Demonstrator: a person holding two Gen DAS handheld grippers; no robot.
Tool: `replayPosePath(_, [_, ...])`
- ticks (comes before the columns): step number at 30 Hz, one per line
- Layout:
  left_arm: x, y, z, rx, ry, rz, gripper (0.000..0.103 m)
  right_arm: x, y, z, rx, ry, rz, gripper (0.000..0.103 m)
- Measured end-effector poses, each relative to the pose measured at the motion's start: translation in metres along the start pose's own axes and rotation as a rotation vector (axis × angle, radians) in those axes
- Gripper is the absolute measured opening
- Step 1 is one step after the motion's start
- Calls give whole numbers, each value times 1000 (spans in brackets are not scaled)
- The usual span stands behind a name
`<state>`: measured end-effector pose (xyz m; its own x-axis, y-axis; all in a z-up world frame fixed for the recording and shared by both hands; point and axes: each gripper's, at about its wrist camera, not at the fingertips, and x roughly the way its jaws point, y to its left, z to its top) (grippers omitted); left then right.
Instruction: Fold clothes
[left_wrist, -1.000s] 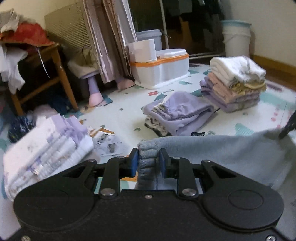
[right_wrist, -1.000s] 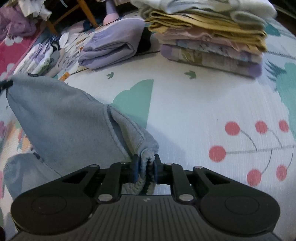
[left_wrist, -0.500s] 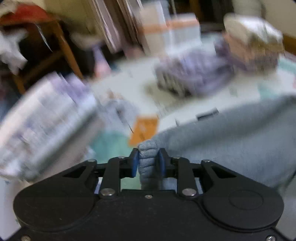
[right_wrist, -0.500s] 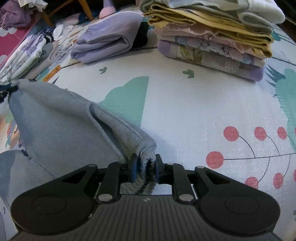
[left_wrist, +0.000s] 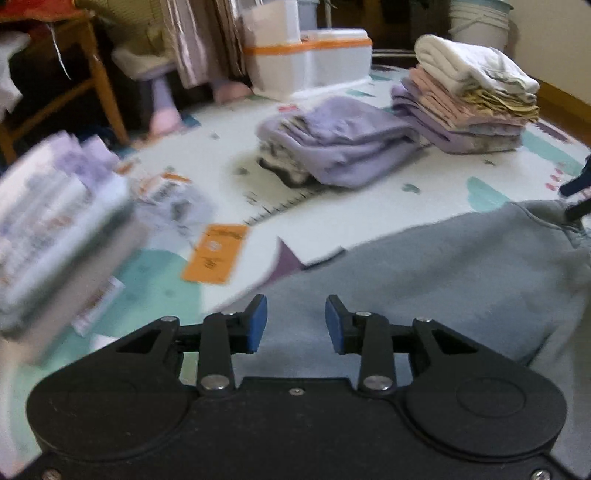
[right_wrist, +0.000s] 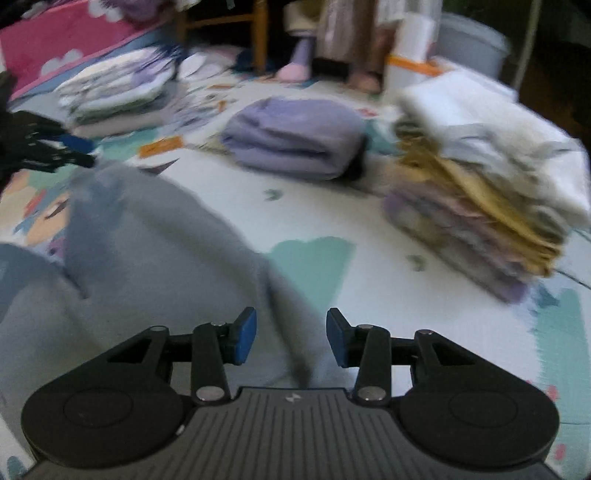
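Both jaws are opening, blue pads apart and pressing on nothing. Beneath and beyond the left gripper (left_wrist: 291, 323) lies the grey fleece garment (left_wrist: 443, 273), soft and matte, flat on the play mat (left_wrist: 388, 199); its near edge is hidden behind the housing. Between the right gripper's (right_wrist: 291, 338) jaws runs a blurred grey fold. Ahead sit a rounded lilac bundle (left_wrist: 343, 147) and a layered stack of folded clothes (left_wrist: 472, 99).
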<state>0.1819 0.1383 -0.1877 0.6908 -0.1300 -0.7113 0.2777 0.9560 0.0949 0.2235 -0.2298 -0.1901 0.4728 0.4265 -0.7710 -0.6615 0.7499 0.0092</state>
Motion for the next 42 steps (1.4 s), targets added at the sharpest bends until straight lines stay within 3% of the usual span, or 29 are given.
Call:
replayPosePath(2, [19,-7,-14,24,122,-30,47,14,6,-4,6,74,66,45])
replayPosePath(3, [24,-11,-24,72,147,-16,49,20,9,-7,5,118,99,50])
replayPosePath(4, [23,-13,-27,91,123,-3,53,23,14,-13,-27,143,101,51])
replayPosePath(6, [25,-5,-23,39,165,-16,54,22,19,-17,-59,164,105,51])
replayPosePath(11, [21,-3,0,55,48,14,54,13,15,-10,-69,95,89,51])
replayPosePath(15, [55,2,0,67,112,44,54,24,3,-3,-33,82,57,51])
replayPosePath(16, [59,5,-3,67,112,46,62,28,2,-7,-45,101,52,51])
replayPosePath(17, [62,8,-5,63,114,47,63,31,1,-9,-60,113,48,51])
replayPosePath(19, [54,9,2,42,105,57,52,36,1,-13,-86,135,39,49])
replayPosePath(23, [10,-3,-2,90,26,58,52,10,11,-12,-94,58,33,48])
replayPosePath(25, [-17,-14,-10,113,5,-4,52,-10,23,-18,-131,18,47,48])
replayPosePath(30, [-65,-68,-44,168,12,-237,52,-55,72,-55,-302,-12,188,47])
replayPosePath(34, [-84,-126,-70,379,44,-392,52,-73,111,-88,-474,25,278,48])
replayPosePath(38, [-83,-161,-88,537,62,-466,52,-70,122,-100,-567,49,286,49])
replayPosePath(42, [-86,-177,-100,626,62,-478,52,-68,118,-96,-603,65,310,54])
